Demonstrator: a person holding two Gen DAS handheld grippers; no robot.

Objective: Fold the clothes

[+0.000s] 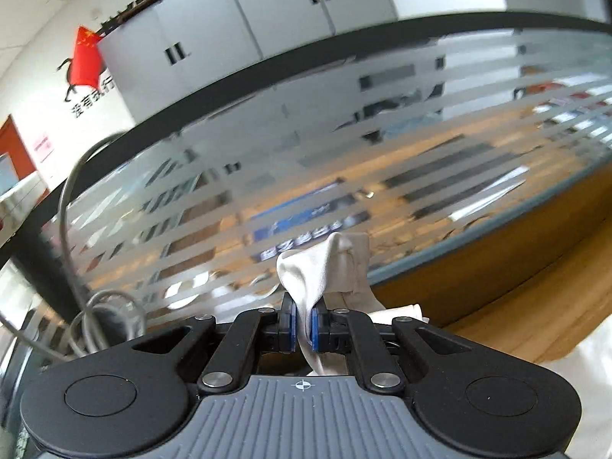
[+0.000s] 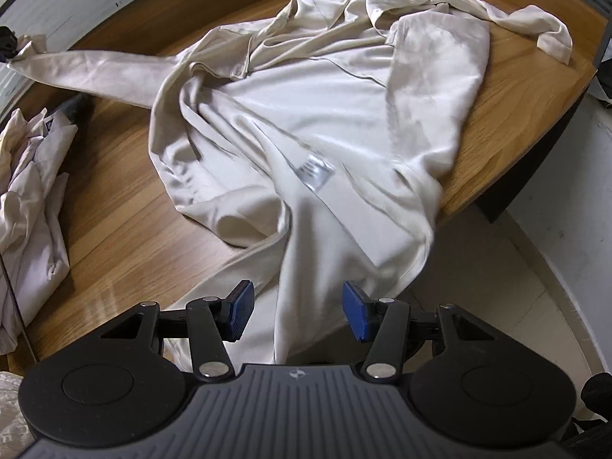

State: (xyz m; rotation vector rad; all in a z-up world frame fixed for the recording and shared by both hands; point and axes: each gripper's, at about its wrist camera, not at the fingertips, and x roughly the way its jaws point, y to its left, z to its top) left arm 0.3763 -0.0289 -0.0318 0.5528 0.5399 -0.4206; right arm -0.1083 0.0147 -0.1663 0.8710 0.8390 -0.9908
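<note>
- the shirt (image 2: 306, 122) was a cream, satiny long-sleeved thing, spread loose and rumpled over the wooden table (image 2: 126, 199); one sleeve (image 2: 91, 69) was pulled out straight toward the far left edge, the other sleeve (image 2: 535, 26) lay crumpled near the far right corner
- a small white care label (image 2: 315, 170) showed on the inside of the fabric, so part of it lay inside out; the near hem drooped off the table's front edge, running down between the right gripper's pads
- fabric looked thin and slippery, soft folds everywhere; the tabletop was glossy wood grain with a curved dark rim
- a second pale garment (image 2: 30, 176) sat bunched on the left side of the table
- left gripper (image 1: 303, 323) was pinching a cuff (image 1: 325, 264) of cream cloth tight between its blue pads, raised and facing a frosted striped glass partition (image 1: 344, 153)
- right gripper (image 2: 297, 311) pointed steeply down over the hem, pads spread wide apart; nothing clamped
</note>
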